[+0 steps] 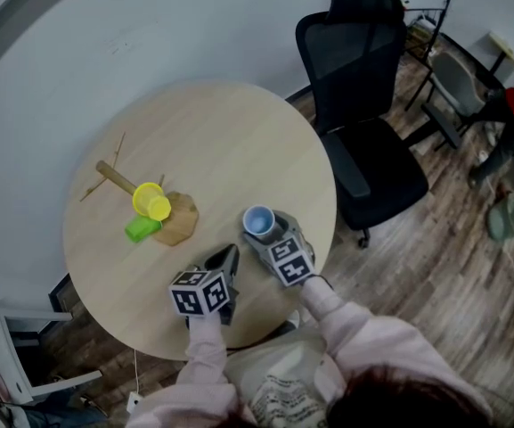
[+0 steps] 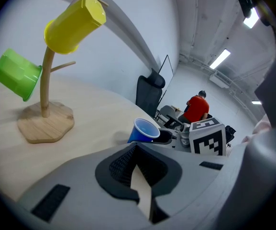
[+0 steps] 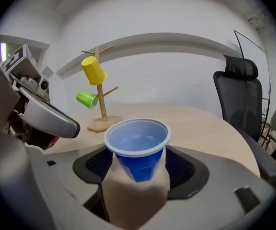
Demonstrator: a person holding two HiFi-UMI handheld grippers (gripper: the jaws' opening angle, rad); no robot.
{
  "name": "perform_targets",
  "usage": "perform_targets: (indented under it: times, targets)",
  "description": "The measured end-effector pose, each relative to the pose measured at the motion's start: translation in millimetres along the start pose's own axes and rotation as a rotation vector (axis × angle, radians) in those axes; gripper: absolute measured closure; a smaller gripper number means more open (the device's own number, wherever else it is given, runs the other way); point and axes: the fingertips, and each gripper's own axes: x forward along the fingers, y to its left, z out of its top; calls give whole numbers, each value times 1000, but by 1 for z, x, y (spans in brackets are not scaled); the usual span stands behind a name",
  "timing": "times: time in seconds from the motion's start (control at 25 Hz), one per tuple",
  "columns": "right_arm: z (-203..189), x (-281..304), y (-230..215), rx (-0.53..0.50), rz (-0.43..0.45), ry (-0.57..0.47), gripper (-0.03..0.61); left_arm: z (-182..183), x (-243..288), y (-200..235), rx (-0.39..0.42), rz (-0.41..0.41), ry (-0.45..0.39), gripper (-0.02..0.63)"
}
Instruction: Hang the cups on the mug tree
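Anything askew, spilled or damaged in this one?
Nothing stands out: the yellow plastic cup and green plastic cup hang on the wooden mug tree, and the blue plastic cup stands upright between the open jaws of the right gripper.

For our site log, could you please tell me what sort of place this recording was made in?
Probably an office or lab workspace: a black high-backed office chair beside a round pale wooden table, wood-plank flooring, and ceiling strip lights.
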Motion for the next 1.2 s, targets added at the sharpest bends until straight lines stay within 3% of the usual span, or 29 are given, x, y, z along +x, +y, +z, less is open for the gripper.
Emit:
perform_targets:
  times: [0.16,0.36,1.2]
  targets:
    - [1,4,0,-8,-4,-9,227,0,0,4,-7,8,-1,609]
    - [2,5,-5,26,-16,-10,280,-2,0,6,-16,11,3,609]
    - [9,-6,2,-9,-8,-8,285,-4,-13,2,-22,20,-25,609]
